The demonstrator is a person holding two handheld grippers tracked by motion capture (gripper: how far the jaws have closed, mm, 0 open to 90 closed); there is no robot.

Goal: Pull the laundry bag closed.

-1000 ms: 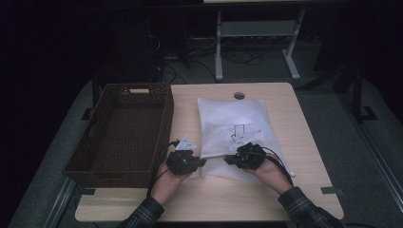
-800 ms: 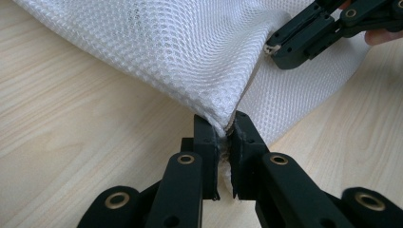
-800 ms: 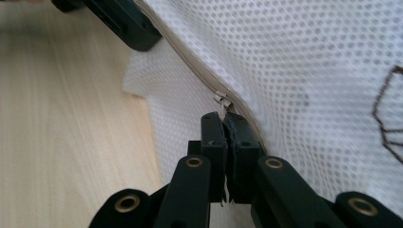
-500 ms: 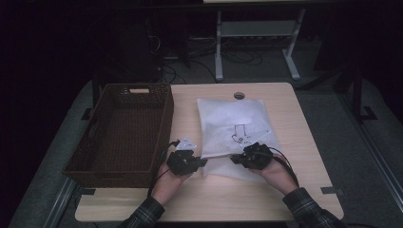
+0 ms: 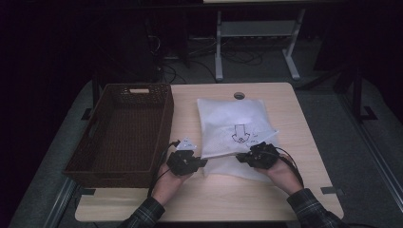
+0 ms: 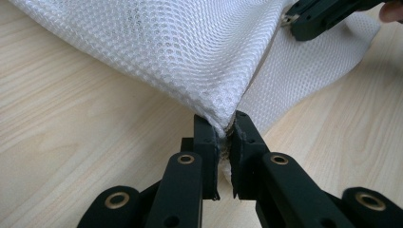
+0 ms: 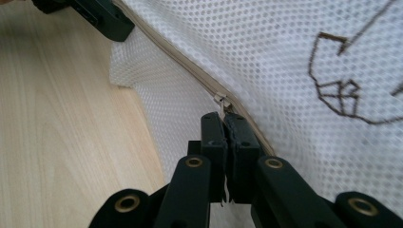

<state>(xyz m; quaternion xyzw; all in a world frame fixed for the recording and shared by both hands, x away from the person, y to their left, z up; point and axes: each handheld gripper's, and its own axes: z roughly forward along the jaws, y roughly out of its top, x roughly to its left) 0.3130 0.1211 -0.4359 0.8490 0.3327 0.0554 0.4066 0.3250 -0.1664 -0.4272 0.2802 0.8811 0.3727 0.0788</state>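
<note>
white mesh laundry bag (image 5: 235, 128) lies flat on the worktop (image 5: 304, 142), beside a wicker basket (image 5: 126, 130). left gripper (image 6: 225, 129) is clamped on the bag's near corner, likely anchoring it, while right gripper (image 7: 224, 121) pinches the zipper pull (image 7: 221, 101) so the zip can slide against that tension.

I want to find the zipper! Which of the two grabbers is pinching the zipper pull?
The right gripper: its jaws are shut on the zipper pull of the white mesh bag. The left gripper pinches the bag's corner.
</note>
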